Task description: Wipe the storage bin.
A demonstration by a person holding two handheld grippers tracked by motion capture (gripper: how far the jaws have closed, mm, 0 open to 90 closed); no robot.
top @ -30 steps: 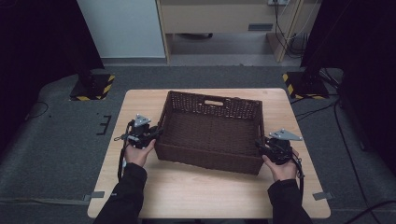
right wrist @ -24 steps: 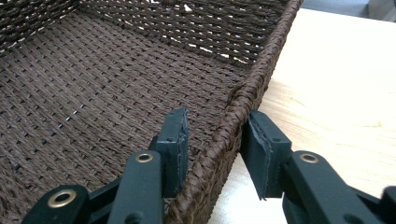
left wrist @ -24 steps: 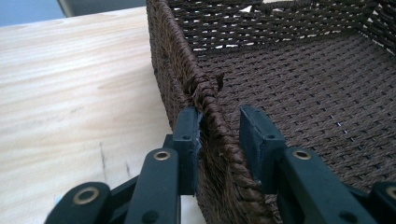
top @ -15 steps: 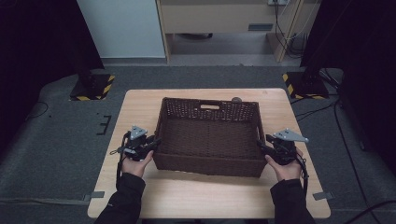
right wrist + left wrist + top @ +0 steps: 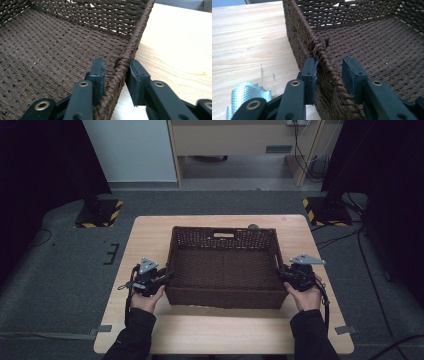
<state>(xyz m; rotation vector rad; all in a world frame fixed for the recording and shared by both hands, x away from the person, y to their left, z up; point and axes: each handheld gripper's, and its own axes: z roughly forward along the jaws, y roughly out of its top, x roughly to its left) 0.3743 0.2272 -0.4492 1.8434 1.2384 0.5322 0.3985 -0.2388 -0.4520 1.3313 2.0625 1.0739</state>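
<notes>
A dark brown woven basket [image 5: 225,297] stands empty and square on the wooden table [image 5: 150,240]. My left gripper [image 5: 167,276] straddles its left wall. In the left gripper view the outer pad lies against the wall [image 5: 299,37] while the inner pad stands clear of the rim. These left gripper [image 5: 328,61] jaws have just been opening with the wall still between them. My right gripper [image 5: 281,272] straddles the right wall. In the right gripper view the right gripper [image 5: 116,62] jaws have just been closing and now pinch the rim [image 5: 135,42].
A small dark round object [image 5: 253,226] peeks out behind the basket's far wall. Bare tabletop lies in front of the basket and to both sides. A strip of silvery webbing [image 5: 247,95] shows beside the left jaws. Black-and-yellow stand bases [image 5: 97,215] sit on the floor beyond the table.
The basket has turned from skewed to square with the table and shifted slightly toward me. Both hands moved with it, the left one more.
</notes>
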